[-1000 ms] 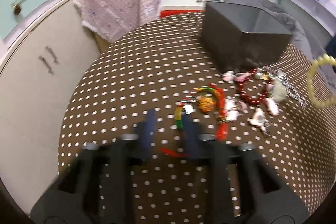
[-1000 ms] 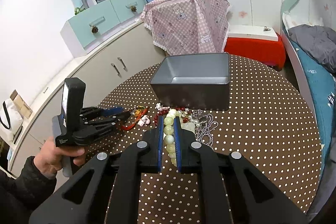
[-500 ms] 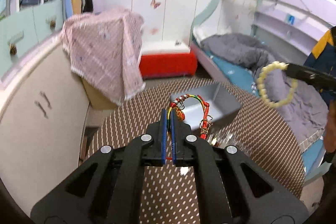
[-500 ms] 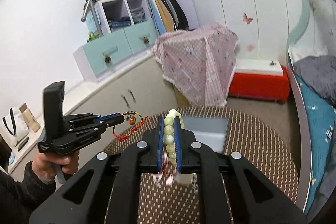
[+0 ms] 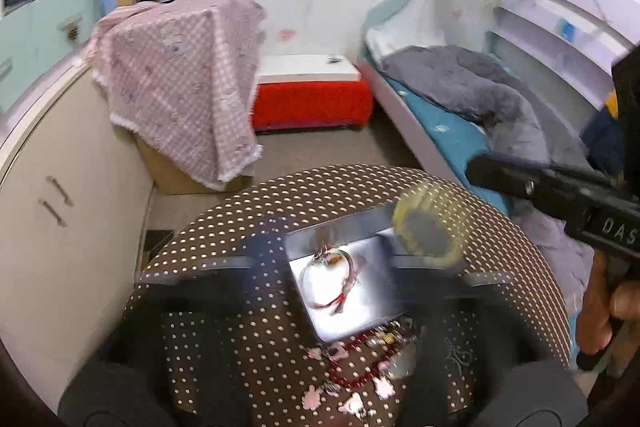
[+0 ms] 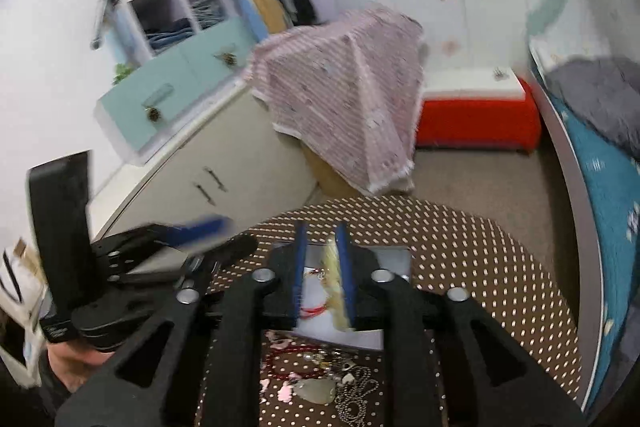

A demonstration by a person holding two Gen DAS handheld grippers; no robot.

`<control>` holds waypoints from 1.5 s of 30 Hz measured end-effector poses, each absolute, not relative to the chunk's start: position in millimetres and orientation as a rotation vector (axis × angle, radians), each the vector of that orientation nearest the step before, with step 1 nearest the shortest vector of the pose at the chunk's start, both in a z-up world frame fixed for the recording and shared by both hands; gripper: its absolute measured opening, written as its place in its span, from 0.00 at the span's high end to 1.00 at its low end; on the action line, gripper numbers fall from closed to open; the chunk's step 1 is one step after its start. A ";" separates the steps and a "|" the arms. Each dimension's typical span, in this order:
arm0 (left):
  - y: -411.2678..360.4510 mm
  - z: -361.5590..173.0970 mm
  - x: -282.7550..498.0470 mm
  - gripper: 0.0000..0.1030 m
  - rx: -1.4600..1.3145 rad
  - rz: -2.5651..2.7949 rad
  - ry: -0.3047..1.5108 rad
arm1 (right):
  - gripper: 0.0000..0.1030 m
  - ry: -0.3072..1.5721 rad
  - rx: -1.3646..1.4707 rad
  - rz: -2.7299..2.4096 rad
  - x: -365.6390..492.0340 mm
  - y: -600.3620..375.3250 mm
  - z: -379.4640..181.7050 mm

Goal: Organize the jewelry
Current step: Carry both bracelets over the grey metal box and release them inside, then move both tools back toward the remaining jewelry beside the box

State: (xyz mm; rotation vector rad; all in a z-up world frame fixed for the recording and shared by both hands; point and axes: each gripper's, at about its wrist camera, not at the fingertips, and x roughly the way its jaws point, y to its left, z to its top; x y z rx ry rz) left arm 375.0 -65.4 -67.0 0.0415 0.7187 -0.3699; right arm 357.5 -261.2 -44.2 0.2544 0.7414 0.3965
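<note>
Lying in the grey box (image 5: 340, 231): a red-corded bracelet (image 5: 332, 281), blurred.

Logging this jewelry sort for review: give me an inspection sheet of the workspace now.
Surface: round table, brown dotted cloth.
Job's things: grey box holds a red cord bracelet; pale bead bracelet above the box.
Clutter: red beads and pink charms lie before the box.
Grippers: left gripper opening, nothing between its jaws; right gripper opening, bead bracelet between the jaws.
Cables: nothing seen.
Surroundings: pink cloth, red chest, bed.
</note>
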 end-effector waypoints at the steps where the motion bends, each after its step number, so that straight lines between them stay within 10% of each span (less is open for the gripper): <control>1: -61.0 -64.6 372.2 0.06 0.027 -0.353 0.684 | 0.64 0.742 0.270 0.379 356.6 -265.5 -46.9; 2: -55.9 -62.6 368.9 0.06 0.019 -0.336 0.664 | 0.33 0.736 0.280 0.354 354.1 -269.9 -48.1; 4: -47.9 -59.3 364.7 0.06 0.011 -0.319 0.652 | 0.08 0.695 0.296 0.317 346.8 -277.8 -45.6; 45: 12.2 -83.2 246.3 0.06 0.016 -0.154 0.592 | 0.08 0.647 0.115 0.146 226.0 -265.5 -48.2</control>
